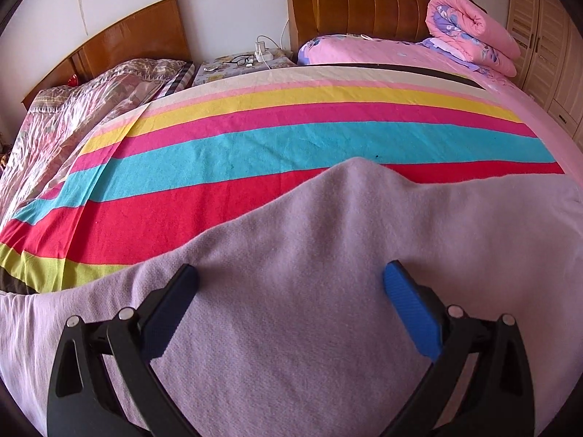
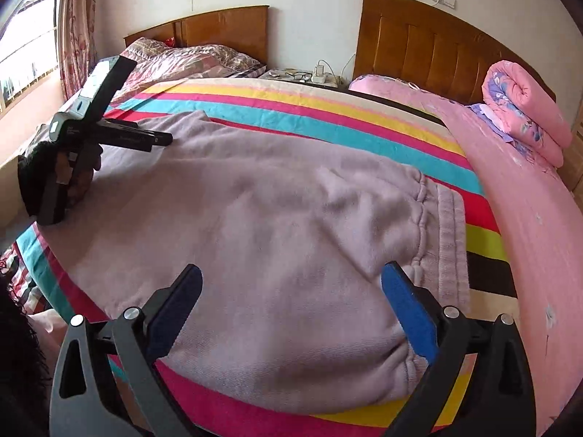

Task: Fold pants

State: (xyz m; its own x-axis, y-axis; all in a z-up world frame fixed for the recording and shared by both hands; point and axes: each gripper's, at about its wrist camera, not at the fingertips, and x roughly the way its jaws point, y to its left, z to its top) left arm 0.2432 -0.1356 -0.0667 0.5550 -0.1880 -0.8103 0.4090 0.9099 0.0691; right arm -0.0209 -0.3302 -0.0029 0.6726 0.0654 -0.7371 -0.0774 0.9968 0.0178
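Apparently only partly folded, the lilac pants [image 2: 277,218] lie flat on the striped bed [image 2: 328,109]; further folds remain. Both left tongs [image 1: 291,280] and right tongs [image 2: 291,280] hover apart, holding nothing.

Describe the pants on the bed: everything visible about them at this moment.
The pants are pale lilac, of a soft fleecy knit, and lie spread flat and unfolded on the striped sheet. A ribbed, gathered waistband lies at the right. Both grippers are open above them: the left gripper over the leg end, the right gripper near the waist. Neither visibly grips the cloth.
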